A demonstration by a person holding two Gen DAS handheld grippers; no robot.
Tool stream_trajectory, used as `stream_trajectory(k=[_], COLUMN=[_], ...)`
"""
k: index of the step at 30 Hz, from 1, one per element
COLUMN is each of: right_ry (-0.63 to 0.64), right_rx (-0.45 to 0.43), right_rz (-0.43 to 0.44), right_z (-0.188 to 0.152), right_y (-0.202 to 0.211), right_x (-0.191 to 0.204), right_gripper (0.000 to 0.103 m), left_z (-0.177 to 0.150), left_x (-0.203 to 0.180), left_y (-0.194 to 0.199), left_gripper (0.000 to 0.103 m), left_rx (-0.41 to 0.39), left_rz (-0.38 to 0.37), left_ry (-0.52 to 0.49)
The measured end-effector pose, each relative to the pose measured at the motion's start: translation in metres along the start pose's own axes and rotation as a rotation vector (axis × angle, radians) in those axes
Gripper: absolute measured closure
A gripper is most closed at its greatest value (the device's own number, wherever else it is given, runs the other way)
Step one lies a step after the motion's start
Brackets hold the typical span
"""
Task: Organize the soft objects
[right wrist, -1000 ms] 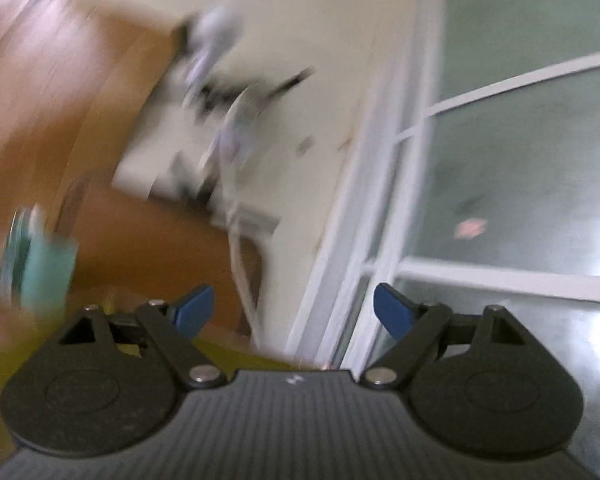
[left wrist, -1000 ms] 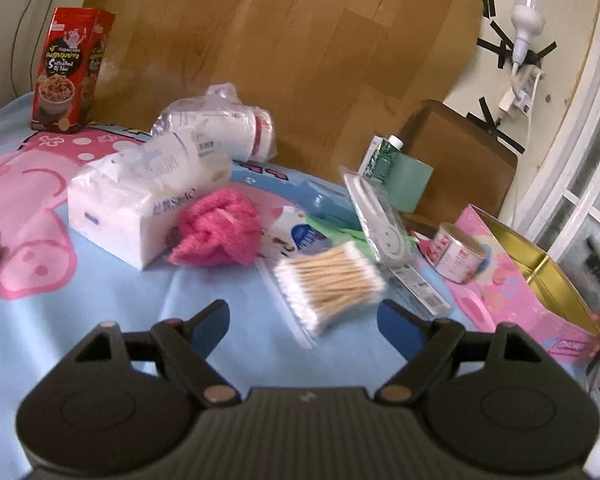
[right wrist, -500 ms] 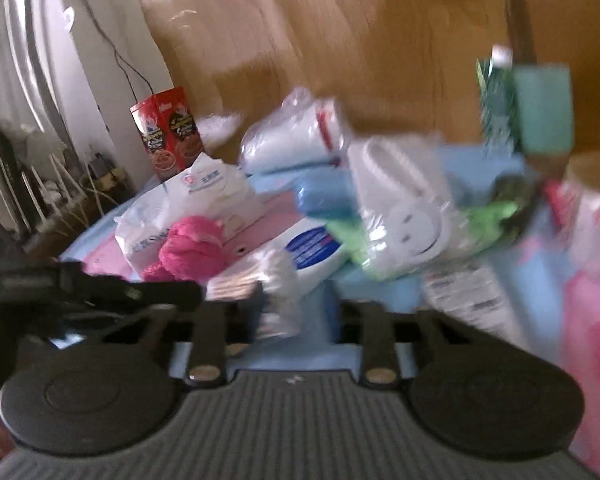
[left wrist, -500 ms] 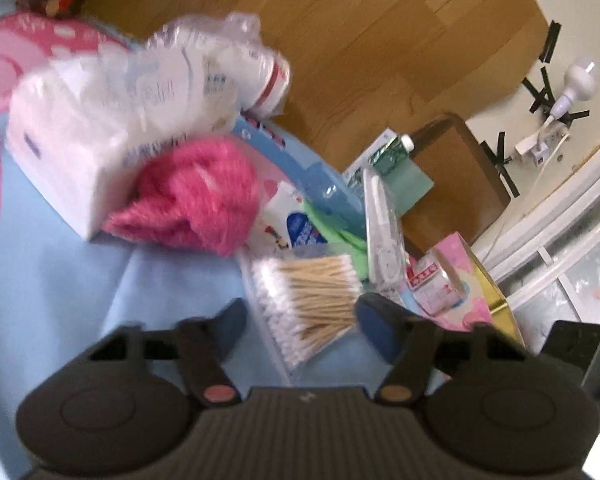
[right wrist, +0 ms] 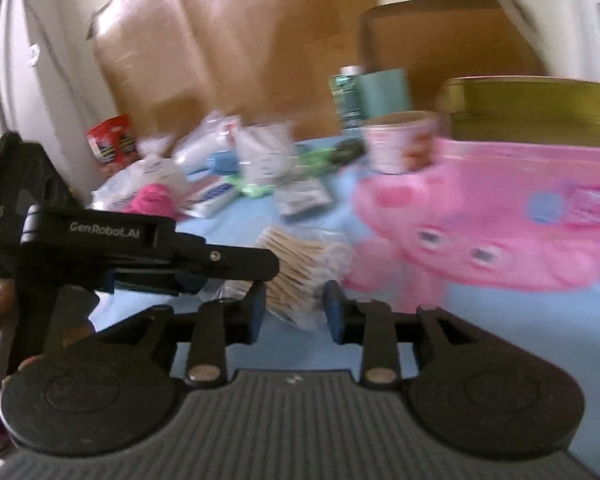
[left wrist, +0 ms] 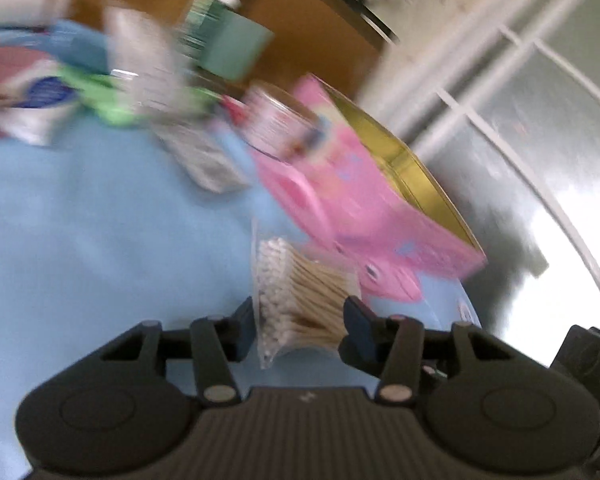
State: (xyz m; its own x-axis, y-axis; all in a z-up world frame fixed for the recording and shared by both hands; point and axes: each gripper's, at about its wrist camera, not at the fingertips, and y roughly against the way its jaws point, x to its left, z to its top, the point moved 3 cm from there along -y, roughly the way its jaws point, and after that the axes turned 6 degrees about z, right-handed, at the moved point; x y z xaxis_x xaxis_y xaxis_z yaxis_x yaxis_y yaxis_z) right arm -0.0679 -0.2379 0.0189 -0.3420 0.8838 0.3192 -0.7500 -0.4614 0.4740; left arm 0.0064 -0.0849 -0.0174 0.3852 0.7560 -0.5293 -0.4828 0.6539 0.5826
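Left gripper (left wrist: 298,322) clamped on clear plastic bag of wooden cotton swabs (left wrist: 300,296) over blue cloth (left wrist: 100,240) by pink-and-gold tin box (left wrist: 380,200); right gripper (right wrist: 294,310) jaws just reopened, apart around bag corner.

A red snack box (right wrist: 110,142) stands at the far left; brown cardboard sheets (right wrist: 228,52) lean against the wall behind.

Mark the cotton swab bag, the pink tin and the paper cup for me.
cotton swab bag (left wrist: 300,296), left wrist view, on the wooden sticks.
pink tin (right wrist: 500,236), right wrist view, on its outer wall.
paper cup (right wrist: 396,144), right wrist view, on its side.
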Motion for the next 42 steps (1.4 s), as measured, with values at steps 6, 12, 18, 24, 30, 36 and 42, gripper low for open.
stream_trajectory(k=[6, 12, 18, 24, 30, 36, 42], right_ry=[0.067, 0.134, 0.117, 0.120, 0.148, 0.125, 0.081], right_rx=[-0.049, -0.040, -0.052, -0.174, -0.323, -0.390, -0.390], right_rz=[-0.144, -0.207, -0.174, -0.262, -0.347, -0.486, -0.502], right_z=[-0.012, -0.020, -0.025, -0.021, 0.013, 0.076, 0.052], right_y=[0.036, 0.035, 0.019, 0.035, 0.044, -0.002, 0.003], right_x=[-0.013, -0.021, -0.024, -0.022, -0.037, -0.082, -0.090], right_gripper=[0.046, 0.042, 0.048, 0.052, 0.052, 0.046, 0.047], left_z=[-0.005, -0.001, 0.000, 0.007, 0.049, 0.093, 0.072], left_x=[-0.058, -0.058, -0.053, -0.084, -0.131, -0.161, -0.106], left_y=[-0.035, -0.017, -0.031, -0.028, -0.034, -0.071, -0.026], left_gripper=[0.051, 0.027, 0.066, 0.066, 0.057, 0.026, 0.026], left_rx=[0.090, 0.037, 0.116, 0.056, -0.051, -0.189, -0.234], left_rz=[-0.045, 0.019, 0.001, -0.017, -0.001, 0.153, 0.123], left_ry=[-0.120, -0.136, -0.117, -0.234, -0.339, -0.446, -0.361])
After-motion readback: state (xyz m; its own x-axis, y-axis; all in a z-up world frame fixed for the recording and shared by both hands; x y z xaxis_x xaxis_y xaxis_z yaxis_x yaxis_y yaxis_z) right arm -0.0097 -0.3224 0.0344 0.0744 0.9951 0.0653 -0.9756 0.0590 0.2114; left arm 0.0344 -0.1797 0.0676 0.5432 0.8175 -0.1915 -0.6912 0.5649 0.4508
